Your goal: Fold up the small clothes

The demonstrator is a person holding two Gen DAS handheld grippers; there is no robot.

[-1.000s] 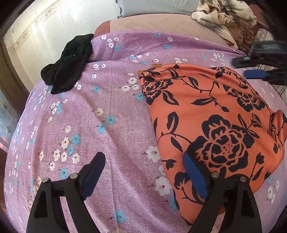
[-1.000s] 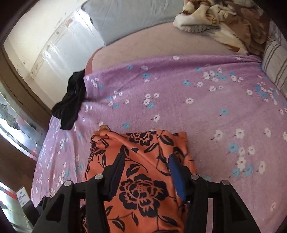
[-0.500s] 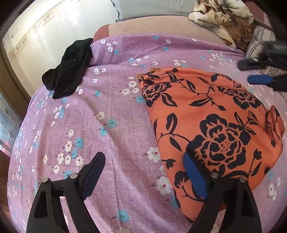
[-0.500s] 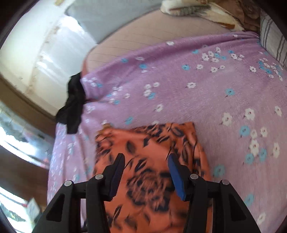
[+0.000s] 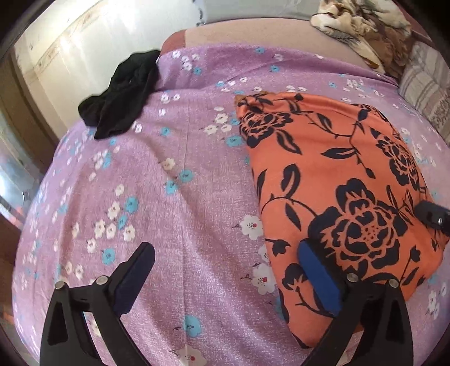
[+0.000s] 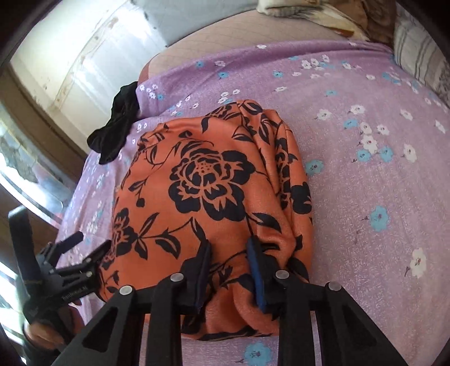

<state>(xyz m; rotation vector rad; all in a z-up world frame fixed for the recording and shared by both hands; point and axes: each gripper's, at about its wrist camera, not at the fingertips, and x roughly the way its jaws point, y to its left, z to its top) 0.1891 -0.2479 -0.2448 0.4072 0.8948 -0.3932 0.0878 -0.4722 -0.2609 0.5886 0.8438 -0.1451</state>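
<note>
Orange garment (image 5: 332,180): lying folded into a rough oblong on the purple flowered sheet (image 5: 174,202), black rose print facing up, sitting toward the near edge of the bed.
Left tongs (image 5: 225,277): standing wide apart, having just been opening further; one pad hovering over bare sheet, the other over the garment's near left corner; not pinching any cloth.
Right tongs (image 6: 229,263): having just been closing; both blue pads (image 6: 254,264) pressing down into the garment's near edge with a ridge of orange cloth bunching between them; cannot tell whether already clamping it.
Hand (image 6: 42,335): gripping the handle of the left tongs, showing at the lower left of the right wrist view.
Black garment (image 5: 123,93): lying crumpled at the far left edge of the bed, partly draping over the side, well apart from the orange one.
Patterned blanket (image 5: 362,25): bunching up at the far right corner of the bed.
Striped pillow (image 5: 424,84): resting along the right edge.
</note>
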